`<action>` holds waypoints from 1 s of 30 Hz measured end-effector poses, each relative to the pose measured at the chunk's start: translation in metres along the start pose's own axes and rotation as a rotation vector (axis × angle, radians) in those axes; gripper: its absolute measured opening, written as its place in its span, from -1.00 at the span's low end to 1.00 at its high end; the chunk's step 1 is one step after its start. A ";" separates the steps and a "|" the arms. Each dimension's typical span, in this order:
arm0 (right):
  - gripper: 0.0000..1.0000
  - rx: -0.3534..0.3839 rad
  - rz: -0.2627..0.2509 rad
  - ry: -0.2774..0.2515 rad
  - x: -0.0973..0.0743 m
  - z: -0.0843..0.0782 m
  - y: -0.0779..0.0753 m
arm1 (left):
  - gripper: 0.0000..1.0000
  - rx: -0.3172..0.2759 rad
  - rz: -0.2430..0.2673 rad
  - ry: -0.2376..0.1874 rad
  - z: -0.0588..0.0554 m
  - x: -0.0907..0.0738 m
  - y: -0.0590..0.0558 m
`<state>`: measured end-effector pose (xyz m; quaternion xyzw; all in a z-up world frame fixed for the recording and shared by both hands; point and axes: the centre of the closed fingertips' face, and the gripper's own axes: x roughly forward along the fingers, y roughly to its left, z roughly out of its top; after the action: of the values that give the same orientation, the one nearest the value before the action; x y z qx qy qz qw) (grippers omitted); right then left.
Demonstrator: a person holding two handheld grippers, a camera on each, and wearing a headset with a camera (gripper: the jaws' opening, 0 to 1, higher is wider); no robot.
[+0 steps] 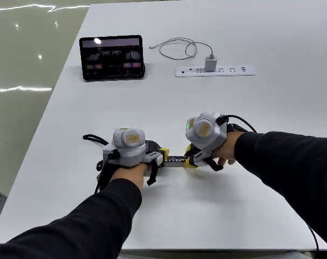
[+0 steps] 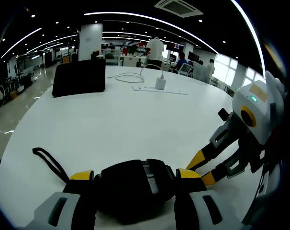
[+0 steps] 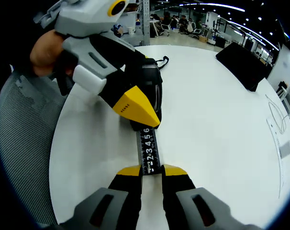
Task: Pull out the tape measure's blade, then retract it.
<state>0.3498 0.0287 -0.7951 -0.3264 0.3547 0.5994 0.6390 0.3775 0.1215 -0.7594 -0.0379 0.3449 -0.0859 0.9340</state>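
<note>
A black tape measure case (image 2: 134,189) lies on the white table, and my left gripper (image 2: 134,176) is shut on it, one yellow-tipped jaw on each side. The case (image 3: 147,88) sits behind the left gripper's yellow jaw tip in the right gripper view. A short length of blade (image 3: 148,151) with black numbers runs from the case to my right gripper (image 3: 149,170), which is shut on the blade's end. From the head camera the left gripper (image 1: 152,157) and right gripper (image 1: 191,159) stand close together with the blade (image 1: 175,160) between them. The case's black wrist strap (image 2: 48,162) trails to the left.
A dark tablet (image 1: 111,57) stands at the far left of the table (image 1: 260,108). A white power strip (image 1: 215,70) with a charger and coiled cable (image 1: 177,48) lies at the back. A mesh chair (image 3: 23,158) sits beside the table's near edge.
</note>
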 end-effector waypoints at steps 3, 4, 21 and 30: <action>-0.78 0.001 0.002 -0.006 0.003 0.003 0.000 | 0.24 -0.001 -0.001 0.000 0.000 0.000 0.000; -0.78 0.000 0.002 -0.007 0.005 0.004 0.000 | 0.24 0.000 -0.001 0.000 0.000 0.000 0.000; -0.78 -0.003 0.007 -0.031 0.013 0.020 0.001 | 0.24 -0.005 -0.003 0.004 -0.001 0.000 0.000; -0.78 0.001 0.013 -0.054 0.017 0.029 0.002 | 0.24 -0.008 -0.005 0.004 0.000 0.000 0.000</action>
<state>0.3501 0.0628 -0.7939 -0.3075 0.3396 0.6122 0.6445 0.3775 0.1216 -0.7600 -0.0425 0.3470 -0.0870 0.9329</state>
